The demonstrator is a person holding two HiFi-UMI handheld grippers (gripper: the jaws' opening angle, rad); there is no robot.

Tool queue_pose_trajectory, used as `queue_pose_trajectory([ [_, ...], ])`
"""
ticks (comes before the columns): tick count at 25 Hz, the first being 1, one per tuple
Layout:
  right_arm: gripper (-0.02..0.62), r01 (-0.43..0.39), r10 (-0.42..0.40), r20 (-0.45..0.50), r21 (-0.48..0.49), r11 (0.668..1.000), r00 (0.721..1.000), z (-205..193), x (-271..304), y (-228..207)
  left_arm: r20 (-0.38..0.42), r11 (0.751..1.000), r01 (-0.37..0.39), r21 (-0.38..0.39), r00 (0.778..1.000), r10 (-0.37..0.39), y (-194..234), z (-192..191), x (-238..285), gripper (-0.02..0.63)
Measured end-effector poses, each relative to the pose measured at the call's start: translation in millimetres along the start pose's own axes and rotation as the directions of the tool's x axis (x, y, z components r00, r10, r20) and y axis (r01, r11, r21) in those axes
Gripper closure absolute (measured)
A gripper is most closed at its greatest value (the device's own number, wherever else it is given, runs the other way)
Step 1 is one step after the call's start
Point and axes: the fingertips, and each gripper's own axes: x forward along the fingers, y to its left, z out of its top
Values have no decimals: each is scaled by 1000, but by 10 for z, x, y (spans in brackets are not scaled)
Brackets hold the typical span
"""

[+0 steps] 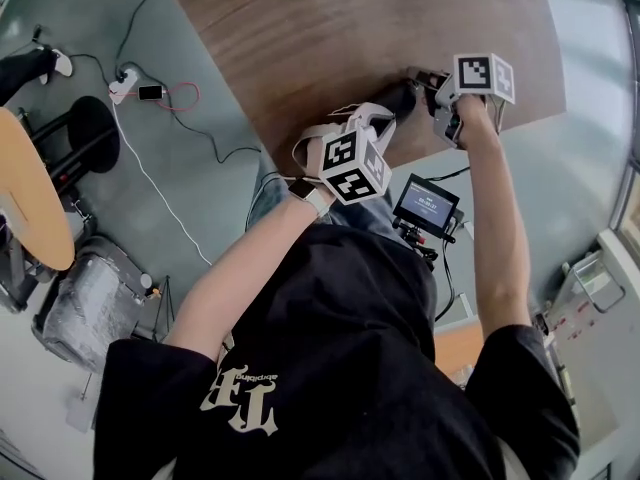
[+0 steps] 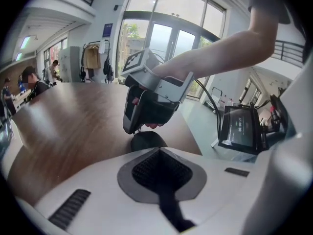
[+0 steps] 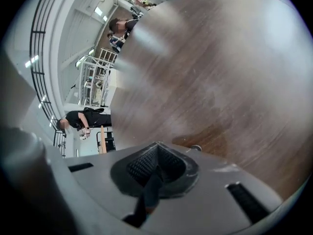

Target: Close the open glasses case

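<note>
**Head view.** Your left gripper (image 1: pixel 385 113) and right gripper (image 1: pixel 428 86) stand close together at the near edge of the brown table (image 1: pixel 330 28), both angled downward. Between them lies a dark shape, read as the glasses case (image 1: pixel 404 98). The grippers cover most of it. The part that shows runs from one gripper toward the other, roughly along the table edge. You cannot tell from here which end points where, or whether the lid is up or down. Each marker cube (image 1: pixel 352 165) carries only black-and-white square patterns. Your T-shirt (image 1: pixel 330 368) bears large pale lettering that is not legible at this angle. The monitor (image 1: pixel 427 204) below the table edge shows lines of text too small to read.

**Left gripper view.** Your left fingers are pressed together with nothing between them. The glasses case (image 2: pixel 145 140) appears as a dark rounded hump on the table directly beyond their tips. The right gripper hangs over it, tips down. Whether either gripper touches it cannot be told. A blue sign (image 2: pixel 107 30) on the far wall is unreadable, and the monitor's digits are blurred.

**Right gripper view.** Your right fingers are closed on each other and hold nothing. Wood-grain table surface fills the view beyond them.
</note>
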Motion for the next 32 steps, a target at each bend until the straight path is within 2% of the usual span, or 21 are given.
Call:
queue_pose_trajectory([
  [5, 611, -15, 14, 19, 50, 999, 1000, 21, 36, -3, -48, 993, 8, 116, 999, -2, -102, 59, -19, 600],
  [10, 611, -13, 12, 22, 25, 1000, 1000, 8, 18, -12, -92, 988, 6, 153, 996, 8, -165, -36, 114, 600],
  [12, 611, -8, 8, 26, 3, 1000, 1000, 5, -1, -7, -83, 991, -17, 132, 996, 28, -158, -39, 119, 600],
  [17, 611, 0, 0, 46, -5, 1000, 999, 17, -77, -3, -48, 1000, -25, -15, 999, 24, -54, -16, 68, 600],
  [23, 611, -11, 10, 64, 26, 1000, 998, -6, -119, -48, -38, 997, 8, -78, 999, -11, -33, -16, 63, 601],
  [32, 611, -54, 42, 110, 111, 992, 993, -77, -178, -178, -43, 994, 28, -102, 999, -33, -11, -29, 93, 601],
])
